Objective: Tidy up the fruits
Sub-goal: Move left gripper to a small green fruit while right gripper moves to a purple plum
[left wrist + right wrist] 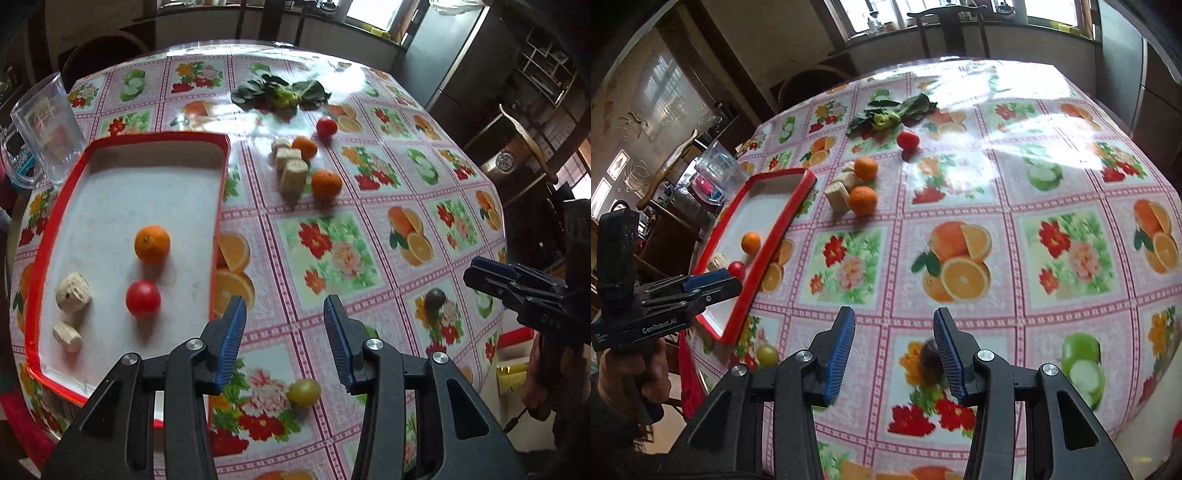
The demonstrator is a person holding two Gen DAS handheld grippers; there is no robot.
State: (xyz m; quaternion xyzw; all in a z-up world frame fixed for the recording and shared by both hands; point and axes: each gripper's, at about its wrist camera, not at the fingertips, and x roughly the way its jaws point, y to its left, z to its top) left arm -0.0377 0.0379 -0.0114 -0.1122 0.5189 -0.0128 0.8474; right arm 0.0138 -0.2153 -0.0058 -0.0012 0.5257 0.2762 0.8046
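Both grippers hang over the table [1015, 155] with its fruit-print cloth, angled down, each with jaws parted and nothing between the pads.

Left gripper [284, 314]: blue pads apart, empty. It sits just right of the red-rimmed tray [218, 206], near the tray's near right corner. Inside the tray: an orange [152, 244], a red tomato [143, 298] just in front of it, and two beige cut chunks [73, 293] near the left wall. The tomato is the closest tray item to the left finger, off to its left. A green grape [303, 393] lies on the cloth below the jaws' gap, near the right finger's base, not touched.

Right gripper [894, 325]: pads apart, empty. A dark round fruit [930, 360], blurred, lies on the cloth right against the inner side of the right finger; contact can't be told. The same dark fruit shows in the left wrist view [436, 298], in front of the right gripper's tips.

Further out, mid-table, well apart from both grippers: two oranges [863, 200], one behind the other, beside a cluster of beige chunks [842, 192]. Behind them is another tomato [908, 140], then leafy greens [894, 110] at the far side. A clear glass [48, 125] stands just behind the tray's far left corner.

A hand [635, 373] grips the left gripper's handle, seen from the right wrist view.
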